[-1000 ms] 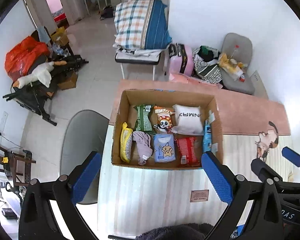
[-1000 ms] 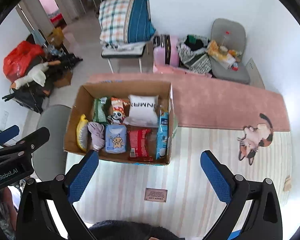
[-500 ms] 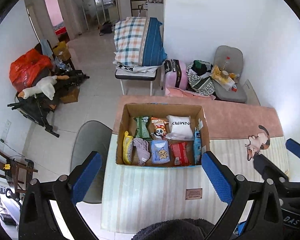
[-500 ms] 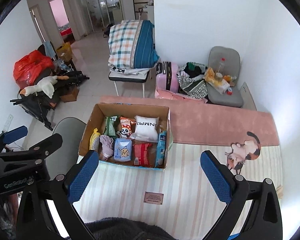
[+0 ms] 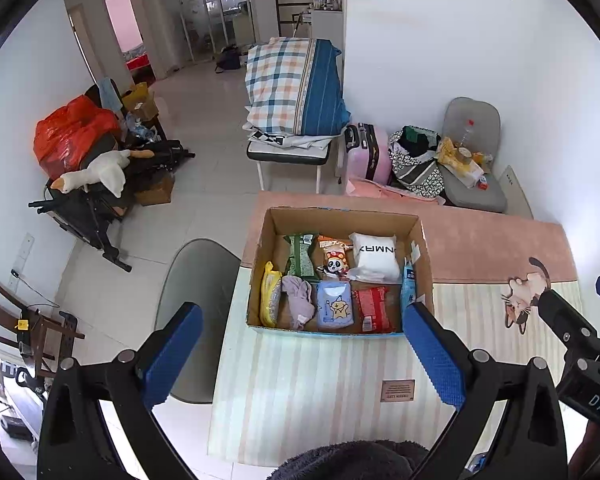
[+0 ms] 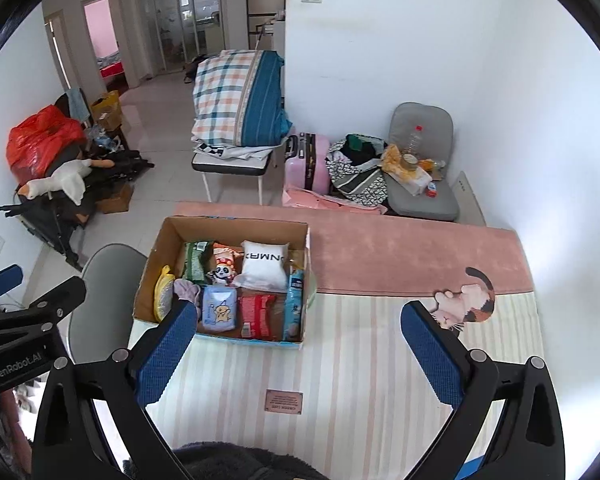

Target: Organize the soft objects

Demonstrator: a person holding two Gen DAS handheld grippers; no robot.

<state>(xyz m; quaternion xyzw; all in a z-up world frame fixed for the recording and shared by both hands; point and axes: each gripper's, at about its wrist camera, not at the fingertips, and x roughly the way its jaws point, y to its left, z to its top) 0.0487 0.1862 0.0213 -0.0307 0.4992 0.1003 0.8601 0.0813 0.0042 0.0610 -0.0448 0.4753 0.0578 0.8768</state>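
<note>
Striped pale mat (image 5: 324,392) over a table, pink cloth strip (image 5: 480,240) along its far edge, tiled floor beyond. I see the open brown cardboard box (image 5: 262,264) on the mat's far left, holding a white pillow-like pack (image 5: 374,256), a lilac crumpled cloth (image 5: 298,300), a light-blue tissue pack (image 5: 335,306) and a red packet (image 5: 374,308). Left gripper (image 5: 304,354) and right gripper (image 6: 296,352) hover on the near side above the mat, each with blue-padded fingers (image 6: 430,354) spread apart and holding nothing.

White walls (image 5: 440,80), pale tiled floor (image 5: 204,120), grey chair (image 6: 424,164) in the corner.

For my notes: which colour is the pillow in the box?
White pillow, black letters; left wrist view.
</note>
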